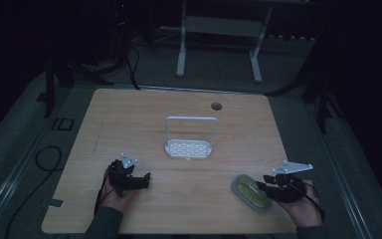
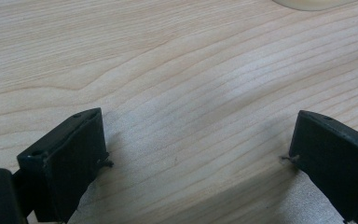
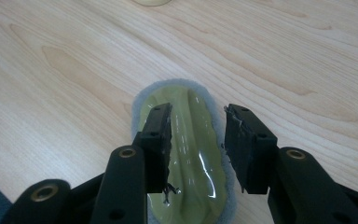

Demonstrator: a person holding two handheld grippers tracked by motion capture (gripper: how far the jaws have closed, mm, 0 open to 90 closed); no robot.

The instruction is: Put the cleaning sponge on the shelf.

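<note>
An oval dish [image 1: 251,191] with an olive-green glossy inside and a grey rim lies flat near the table's front right. My right gripper [image 1: 262,184] reaches it from the right. In the right gripper view the dish [image 3: 186,105] runs lengthwise under the right gripper [image 3: 198,126], whose jaws stand apart just above it, one over the green inside, the other over the rim. Nothing is pinched between them. My left gripper [image 1: 147,178] rests at the front left, and the left gripper [image 2: 198,149] shows wide-open jaws over bare wood.
A white rack [image 1: 189,144] with an upright frame and slotted base stands mid-table. A round cable hole [image 1: 216,106] lies behind it. The wooden table [image 1: 129,124] ends close in front of both hands. A pale object's edge [image 2: 307,3] shows ahead of the left gripper.
</note>
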